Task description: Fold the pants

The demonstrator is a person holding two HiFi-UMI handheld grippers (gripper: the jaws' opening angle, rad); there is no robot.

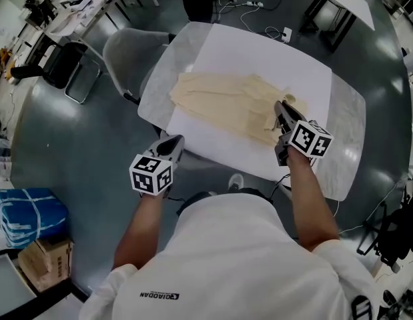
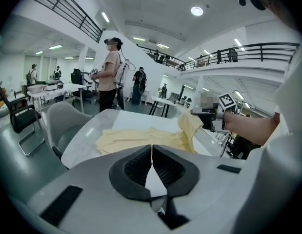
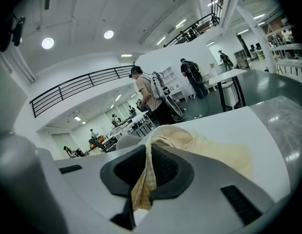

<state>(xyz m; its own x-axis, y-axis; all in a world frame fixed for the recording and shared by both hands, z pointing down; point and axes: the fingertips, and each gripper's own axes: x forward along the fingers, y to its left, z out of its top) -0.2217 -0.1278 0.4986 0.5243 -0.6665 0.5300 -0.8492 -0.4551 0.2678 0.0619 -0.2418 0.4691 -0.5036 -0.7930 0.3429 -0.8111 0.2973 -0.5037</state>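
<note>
Cream pants (image 1: 226, 102) lie spread across the white table (image 1: 259, 52). My right gripper (image 1: 279, 110) is shut on their near right end, and a fold of the cloth (image 3: 146, 179) runs down between its jaws. That end hangs lifted off the table in the left gripper view, where the pants (image 2: 136, 139) rise to the right gripper (image 2: 207, 118). My left gripper (image 1: 173, 143) hovers off the table's near left edge, apart from the cloth. Its jaws (image 2: 151, 156) meet in a thin line with nothing between them.
A grey shell chair (image 1: 126, 55) stands at the table's far left, and a black chair (image 1: 63, 65) stands farther left. A person (image 2: 110, 72) stands beyond the table. A blue bundle (image 1: 29, 215) and a cardboard box (image 1: 46, 262) sit on the floor at my left.
</note>
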